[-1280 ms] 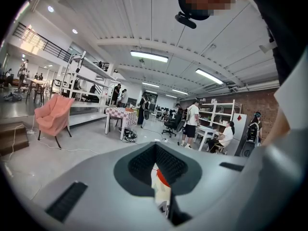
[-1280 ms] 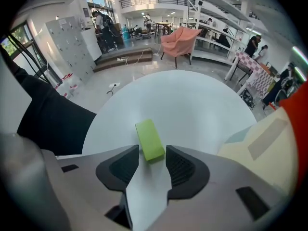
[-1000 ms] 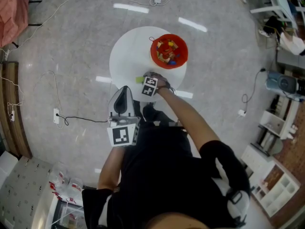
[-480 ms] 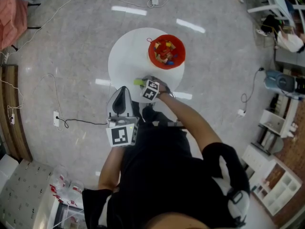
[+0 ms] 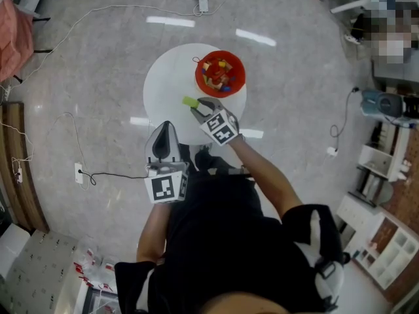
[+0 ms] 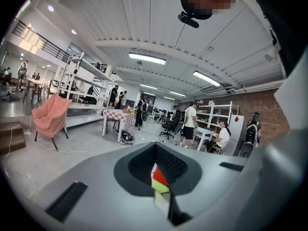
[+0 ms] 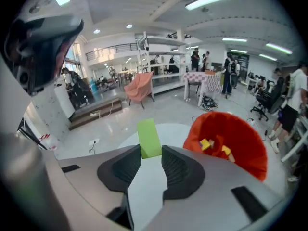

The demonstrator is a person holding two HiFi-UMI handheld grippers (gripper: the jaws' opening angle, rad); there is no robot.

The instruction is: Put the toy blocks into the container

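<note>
A green block is clamped in my right gripper, lifted above the white round table just left of the red bowl. In the right gripper view the pads press on both sides of the green block, after the jaws closed in on it, and the red bowl with several coloured blocks inside sits ahead to the right. My left gripper hangs off the table's near edge, its jaws together with nothing held. In its own view my left gripper leaves only a thin slit.
The table stands on a grey floor with cables running across it. The person's body fills the lower head view. Shelves and equipment stand at the right; a pink chair and desks lie far behind.
My right gripper has risen from the table with the green block and rolled, now closer to the bowl. The left gripper has stayed put.
</note>
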